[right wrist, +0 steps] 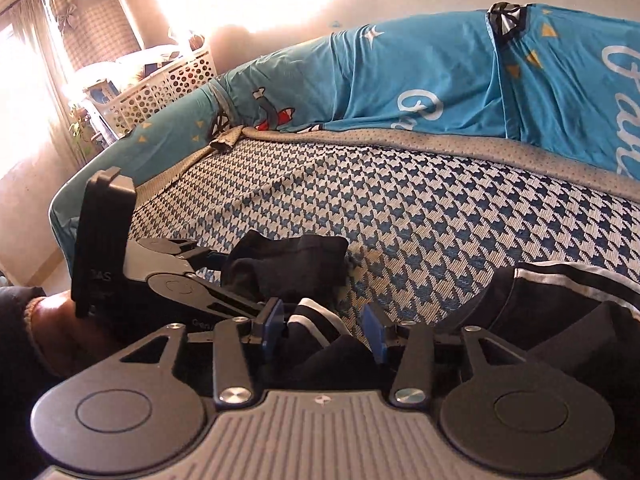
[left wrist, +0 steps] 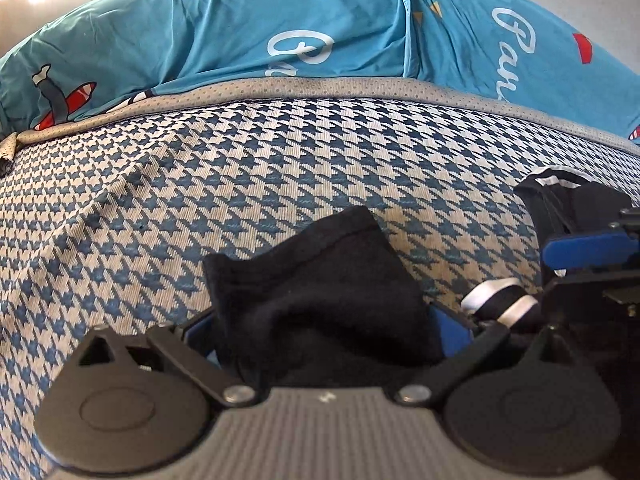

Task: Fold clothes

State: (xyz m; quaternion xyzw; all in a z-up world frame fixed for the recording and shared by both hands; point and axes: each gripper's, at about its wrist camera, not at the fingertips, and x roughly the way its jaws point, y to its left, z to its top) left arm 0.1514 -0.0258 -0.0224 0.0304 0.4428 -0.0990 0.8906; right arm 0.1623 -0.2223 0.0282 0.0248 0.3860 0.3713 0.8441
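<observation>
Two views. Left wrist: the left tongs [left wrist: 332, 332] are clamped on a bunched fold of the black garment [left wrist: 316, 280], held over the houndstooth bed cover [left wrist: 240, 168] (blue quilt [left wrist: 248, 32] behind). Right wrist: the right tongs [right wrist: 326, 332] stand apart, white-striped black cloth lying loose between the blue pads [right wrist: 274, 326].

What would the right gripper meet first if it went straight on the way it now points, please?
Probably the black garment with white stripes, already bunched between the right gripper's open jaws; beyond it lies the houndstooth bedcover.

Houndstooth bed mat [left wrist: 280, 168]: black white-striped garment [right wrist: 540, 300] on it; blue pillows [left wrist: 248, 32] behind.
</observation>
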